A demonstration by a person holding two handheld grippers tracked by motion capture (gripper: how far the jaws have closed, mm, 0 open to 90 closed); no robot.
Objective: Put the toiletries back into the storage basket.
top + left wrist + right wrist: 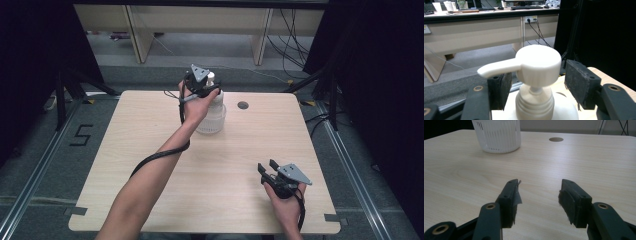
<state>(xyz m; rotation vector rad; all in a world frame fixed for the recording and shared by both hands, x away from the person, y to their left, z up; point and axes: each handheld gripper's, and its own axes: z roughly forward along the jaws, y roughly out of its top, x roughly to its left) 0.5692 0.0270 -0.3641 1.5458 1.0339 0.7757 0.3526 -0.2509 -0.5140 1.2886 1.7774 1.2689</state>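
While the table [150, 200] is otherwise bare, the soap bottle [210, 116] stands at its far middle; the left gripper [537, 87] straddles its pump head [537, 62] with jaws apart (not pressing) — pressing seems still ahead — the right gripper [539, 195] waits open, near right.

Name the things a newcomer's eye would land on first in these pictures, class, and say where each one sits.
First, the white pump bottle standing toward the far edge of the wooden table, its pump head between the open jaws of the left gripper. Next, the right gripper, open and holding nothing, near the table's right front corner.
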